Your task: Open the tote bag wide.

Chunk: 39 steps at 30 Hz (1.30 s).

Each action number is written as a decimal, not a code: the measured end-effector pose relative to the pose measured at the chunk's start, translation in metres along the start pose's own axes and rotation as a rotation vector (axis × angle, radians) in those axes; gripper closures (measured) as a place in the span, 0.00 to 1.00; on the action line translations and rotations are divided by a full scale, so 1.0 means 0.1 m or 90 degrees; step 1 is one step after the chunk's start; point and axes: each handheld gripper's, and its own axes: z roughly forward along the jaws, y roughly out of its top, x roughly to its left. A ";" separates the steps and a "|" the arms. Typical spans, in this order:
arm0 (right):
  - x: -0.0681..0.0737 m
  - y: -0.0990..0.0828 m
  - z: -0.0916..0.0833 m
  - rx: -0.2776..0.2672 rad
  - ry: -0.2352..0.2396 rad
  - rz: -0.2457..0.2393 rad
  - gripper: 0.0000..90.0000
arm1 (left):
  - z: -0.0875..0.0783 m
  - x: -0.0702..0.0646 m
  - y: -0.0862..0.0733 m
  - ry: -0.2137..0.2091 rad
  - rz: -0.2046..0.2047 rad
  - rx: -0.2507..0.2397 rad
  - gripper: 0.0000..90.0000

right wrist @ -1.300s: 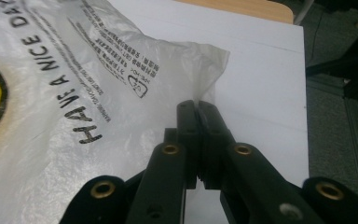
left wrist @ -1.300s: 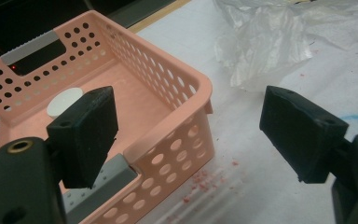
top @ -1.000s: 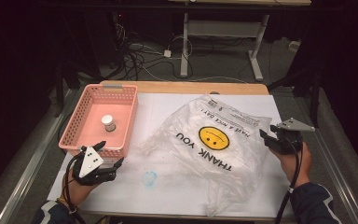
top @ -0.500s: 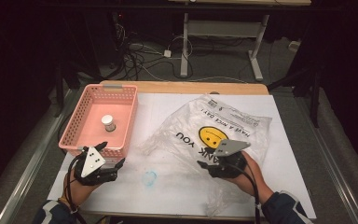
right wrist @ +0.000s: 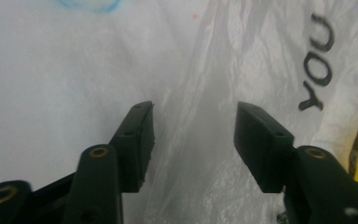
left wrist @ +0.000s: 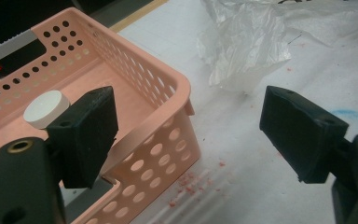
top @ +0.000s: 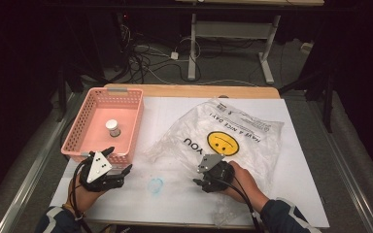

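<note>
A clear plastic bag (top: 243, 141) with a yellow smiley and "THANK YOU" print lies flat on the white table cover. My right gripper (top: 197, 184) is at the bag's near left part and points left. It is open, and in the right gripper view its jaws (right wrist: 193, 121) straddle a fold of the bag (right wrist: 261, 56) without closing on it. A pink basket (top: 135, 127) at the left holds a small bottle (top: 112, 127) with a white cap. My left gripper (top: 120, 159) is open at the basket's near right corner (left wrist: 168, 84), with the cap (left wrist: 45, 108) behind one jaw.
A blue ring mark (top: 155, 184) is on the cover between the two grippers. Small red specks lie on the cover by the basket (left wrist: 191, 186). The wooden table edge (top: 194, 91) runs along the far side, with cables and desk legs on the floor beyond.
My right gripper has swung from the table's right edge leftward, across the bag, to its near left part. The left gripper has stayed by the basket.
</note>
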 end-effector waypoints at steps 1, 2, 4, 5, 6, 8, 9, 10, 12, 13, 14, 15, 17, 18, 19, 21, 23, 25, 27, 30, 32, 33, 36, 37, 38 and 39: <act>-0.02 -0.01 0.03 0.010 0.005 -0.004 0.68 | 0.00 0.00 0.00 -0.001 -0.001 0.001 0.21; -0.03 -0.02 0.05 0.021 0.006 0.000 0.75 | 0.00 0.00 0.00 -0.001 -0.003 0.002 0.21; -0.07 -0.03 0.08 0.027 0.015 0.011 0.86 | 0.00 0.01 0.00 -0.001 -0.007 0.000 0.21; -0.08 -0.04 0.08 0.025 0.016 0.015 0.91 | 0.01 0.02 0.00 -0.001 -0.008 0.001 0.21; -0.10 -0.03 0.07 0.016 0.014 0.021 0.94 | 0.01 0.03 0.00 -0.001 -0.009 0.001 0.21; -0.14 -0.03 0.03 -0.004 -0.003 0.029 1.00 | 0.01 0.04 0.01 -0.002 -0.016 0.004 0.21; -0.19 -0.02 -0.01 -0.026 -0.020 0.045 1.00 | 0.02 0.05 0.01 -0.003 -0.020 0.001 0.21; -0.19 -0.02 -0.01 -0.026 -0.020 0.045 1.00 | 0.02 0.05 0.02 -0.005 -0.023 -0.001 0.21; -0.27 -0.01 -0.05 -0.039 -0.037 0.056 1.00 | 0.02 0.05 0.02 -0.005 -0.015 -0.004 0.21; -0.27 -0.01 -0.05 -0.039 -0.037 0.056 1.00 | 0.03 0.05 0.02 -0.005 -0.012 -0.001 0.21; -0.30 -0.01 -0.06 -0.049 -0.044 0.060 1.00 | 0.03 0.05 0.01 -0.007 -0.012 0.000 0.21; -0.37 0.02 -0.08 -0.057 -0.063 0.067 1.00 | 0.03 0.05 0.02 -0.008 -0.014 0.001 0.21; -0.41 0.03 -0.09 -0.064 -0.064 0.075 1.00 | 0.02 0.06 0.02 -0.011 -0.026 0.002 0.21; -0.45 0.04 -0.09 -0.070 -0.067 0.078 1.00 | 0.02 0.06 0.02 -0.009 -0.027 0.001 0.21; -0.49 0.06 -0.10 -0.073 -0.084 0.080 1.00 | 0.02 0.07 0.03 -0.004 -0.027 0.001 0.21; -0.62 0.09 -0.14 -0.081 -0.109 0.088 1.00 | 0.01 0.10 0.05 0.002 -0.038 0.003 0.21; -0.65 0.10 -0.17 -0.092 -0.116 0.096 1.00 | 0.00 0.14 0.07 0.004 -0.052 0.006 0.21; -0.70 0.13 -0.26 -0.116 -0.130 0.099 1.00 | -0.02 0.17 0.10 0.016 -0.044 0.010 0.21; -0.70 0.17 -0.38 -0.141 -0.145 0.093 1.00 | -0.04 0.20 0.14 0.021 -0.053 0.007 0.21; -0.68 0.24 -0.57 -0.180 -0.155 0.086 1.00 | -0.07 0.26 0.21 0.029 -0.064 -0.001 0.20; -0.71 0.26 -0.61 -0.195 -0.147 0.090 1.00 | -0.08 0.29 0.25 0.031 -0.069 -0.004 0.20; -0.71 0.27 -0.63 -0.201 -0.147 0.092 1.00 | -0.08 0.30 0.26 0.032 -0.068 -0.005 0.20; -0.70 0.29 -0.66 -0.205 -0.156 0.090 1.00 | -0.06 0.34 0.28 0.032 -0.073 -0.004 0.20; -0.71 0.30 -0.67 -0.208 -0.158 0.090 1.00 | -0.05 0.35 0.28 0.033 -0.076 -0.004 0.20; -0.71 0.30 -0.68 -0.209 -0.159 0.089 1.00 | -0.03 0.36 0.28 0.032 -0.078 -0.002 0.20; -0.72 0.30 -0.69 -0.213 -0.159 0.089 1.00 | -0.03 0.37 0.28 0.033 -0.078 0.000 0.20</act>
